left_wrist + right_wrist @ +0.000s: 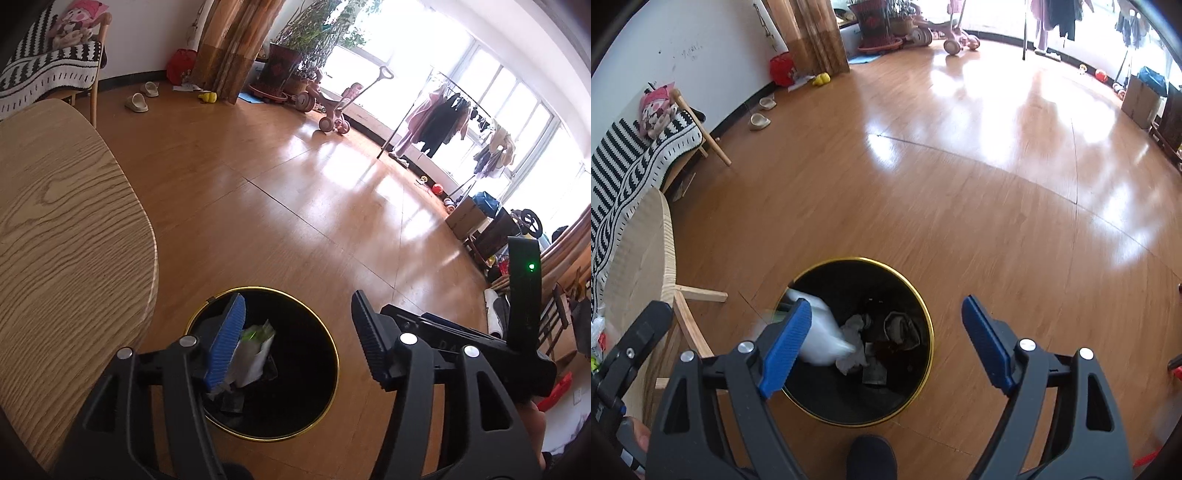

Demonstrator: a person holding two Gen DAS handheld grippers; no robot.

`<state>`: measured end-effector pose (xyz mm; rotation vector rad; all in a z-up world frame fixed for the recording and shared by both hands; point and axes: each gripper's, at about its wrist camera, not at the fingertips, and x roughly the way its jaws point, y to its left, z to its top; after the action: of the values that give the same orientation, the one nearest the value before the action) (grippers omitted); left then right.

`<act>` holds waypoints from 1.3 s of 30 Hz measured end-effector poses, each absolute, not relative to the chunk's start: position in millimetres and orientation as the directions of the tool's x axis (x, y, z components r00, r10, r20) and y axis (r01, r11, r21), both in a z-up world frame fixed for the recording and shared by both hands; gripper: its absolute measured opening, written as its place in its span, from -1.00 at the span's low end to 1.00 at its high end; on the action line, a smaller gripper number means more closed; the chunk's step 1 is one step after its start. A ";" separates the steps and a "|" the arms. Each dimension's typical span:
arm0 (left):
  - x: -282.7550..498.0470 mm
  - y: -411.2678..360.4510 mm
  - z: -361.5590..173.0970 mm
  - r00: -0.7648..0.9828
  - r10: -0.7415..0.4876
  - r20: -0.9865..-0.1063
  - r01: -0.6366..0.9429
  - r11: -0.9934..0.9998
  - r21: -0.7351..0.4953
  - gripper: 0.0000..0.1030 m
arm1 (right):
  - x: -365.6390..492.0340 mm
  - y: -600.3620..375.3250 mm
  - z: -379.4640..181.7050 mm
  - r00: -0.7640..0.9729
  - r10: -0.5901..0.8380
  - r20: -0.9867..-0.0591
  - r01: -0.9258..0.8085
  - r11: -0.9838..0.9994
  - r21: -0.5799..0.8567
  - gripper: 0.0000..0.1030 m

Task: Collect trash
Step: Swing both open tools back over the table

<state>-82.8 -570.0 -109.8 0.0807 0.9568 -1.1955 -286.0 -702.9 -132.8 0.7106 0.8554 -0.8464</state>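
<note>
One black bin with a gold rim; one wooden surface; two tools. Two slippers; one pink tricycle.

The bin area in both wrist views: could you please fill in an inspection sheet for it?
Surface: glossy wooden floor; a light wooden table stands beside the bin.
Job's things: black bin with a gold rim, upright on the floor; a white wrapper, blurred, over its mouth; crumpled paper and darker scraps lie inside.
Clutter: slippers, a yellow toy, a pink tricycle.
Grippers: left gripper open over the bin, wrapper beside one pad; right gripper open over the bin, nothing between its fingers.
Cables: nothing seen.
Surroundings: clothes rack, potted plant, curtain, bright windows, a chair with a striped blanket.
</note>
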 end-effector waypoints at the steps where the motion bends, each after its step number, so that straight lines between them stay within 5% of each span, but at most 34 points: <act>1: -82.8 -568.9 -108.8 0.042 -0.747 -0.664 0.811 0.413 -0.414 0.17 | -285.7 -701.2 -130.9 0.390 -0.342 -0.855 0.853 0.484 0.195 0.57; 10: -65.3 -510.8 -63.5 0.167 -0.740 -0.652 0.839 0.454 -0.301 0.77 | -239.6 -661.1 -96.5 0.453 -0.370 -0.811 0.783 0.600 0.164 0.65; 17: -2.7 -407.6 -23.9 0.372 -0.677 -0.635 0.750 0.622 -0.224 0.79 | -161.5 -583.8 -56.6 0.574 -0.315 -0.756 0.639 0.750 0.172 0.65; 28: 93.9 -183.7 -3.5 0.670 -0.384 -0.635 0.435 0.897 -0.083 0.79 | -8.2 -402.0 -24.5 0.686 -0.050 -0.726 0.274 0.942 0.194 0.65; 39: 137.0 -3.1 -18.9 0.726 -0.154 -0.670 0.171 0.984 -0.041 0.79 | 108.0 -212.0 -43.6 0.635 0.225 -0.739 -0.118 0.974 0.195 0.65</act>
<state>137.0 -3.1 -18.9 0.0242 0.7363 -0.1796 108.0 -212.0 -43.6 0.1327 0.8609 0.1962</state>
